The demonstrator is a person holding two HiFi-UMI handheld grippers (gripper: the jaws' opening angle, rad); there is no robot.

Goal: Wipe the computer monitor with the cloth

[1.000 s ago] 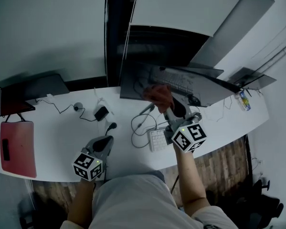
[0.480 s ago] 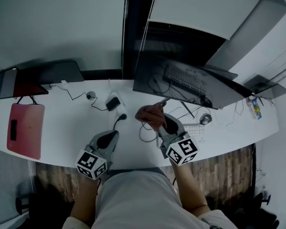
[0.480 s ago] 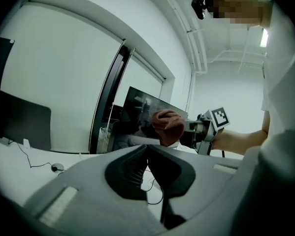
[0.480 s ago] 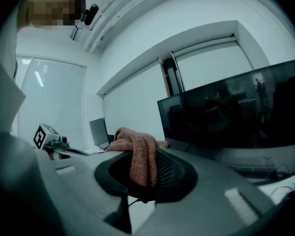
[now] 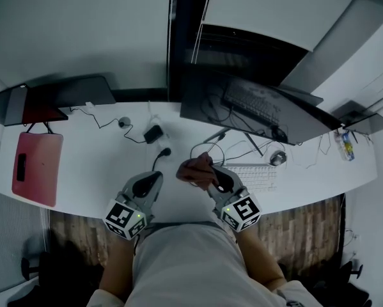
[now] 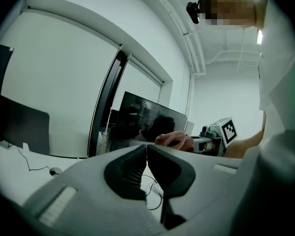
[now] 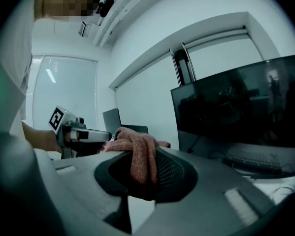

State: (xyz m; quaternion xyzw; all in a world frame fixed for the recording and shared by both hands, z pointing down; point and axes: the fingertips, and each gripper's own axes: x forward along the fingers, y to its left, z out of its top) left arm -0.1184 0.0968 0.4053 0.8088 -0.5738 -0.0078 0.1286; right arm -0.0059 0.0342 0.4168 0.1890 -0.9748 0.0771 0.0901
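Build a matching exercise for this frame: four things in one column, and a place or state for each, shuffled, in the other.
Things
1. left tongs
2. right tongs
3. monitor
4. red pad

Places or states
A. lying flat at the left end of the desk
B. shut on the cloth
C. shut, with nothing between them
D. standing at the back of the desk, screen dark

Pairs: 1-C, 2-B, 3-D, 4-A
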